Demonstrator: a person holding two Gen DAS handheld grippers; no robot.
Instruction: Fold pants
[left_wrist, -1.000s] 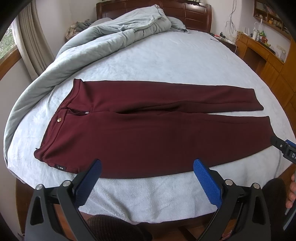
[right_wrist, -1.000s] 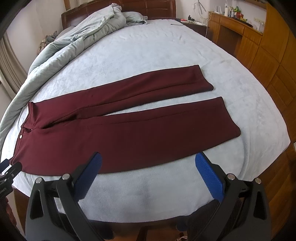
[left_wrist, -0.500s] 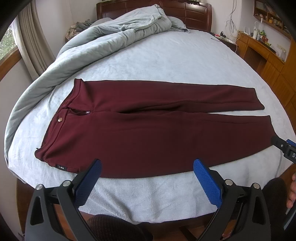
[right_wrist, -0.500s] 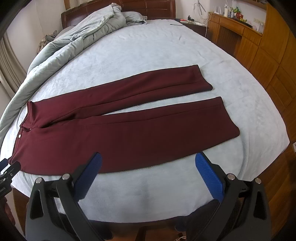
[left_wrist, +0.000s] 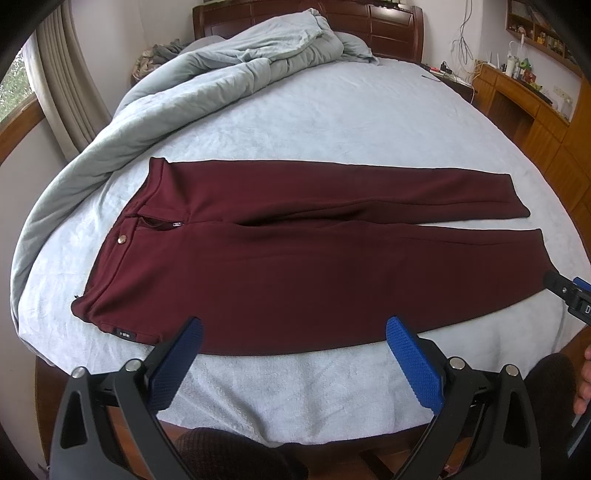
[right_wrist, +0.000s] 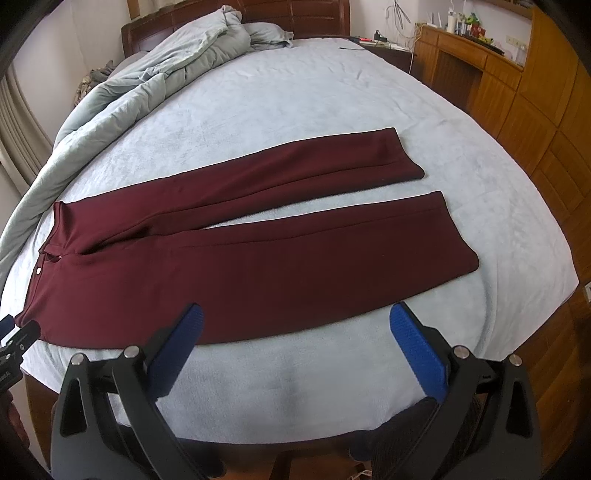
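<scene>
Dark red pants (left_wrist: 295, 258) lie flat across the bed, waistband with a metal button (left_wrist: 121, 240) to the left, both legs stretched right and slightly apart. The right wrist view shows the same pants (right_wrist: 258, 266), hems at the right. My left gripper (left_wrist: 293, 350) is open, held over the bed's near edge just short of the lower leg. My right gripper (right_wrist: 295, 339) is open too, hovering at the near edge by the lower leg. Neither touches the cloth. The right gripper's tip (left_wrist: 569, 295) shows at the left view's right edge.
A pale blue sheet (left_wrist: 332, 122) covers the bed. A crumpled grey-blue duvet (left_wrist: 184, 85) lies along the far left side up to the wooden headboard (left_wrist: 369, 26). Wooden cabinets (right_wrist: 517, 103) stand at the right. A curtain (left_wrist: 62, 96) hangs at left.
Both grippers have crept slightly forward toward the pants; the pants lie as before and both jaws stay open.
</scene>
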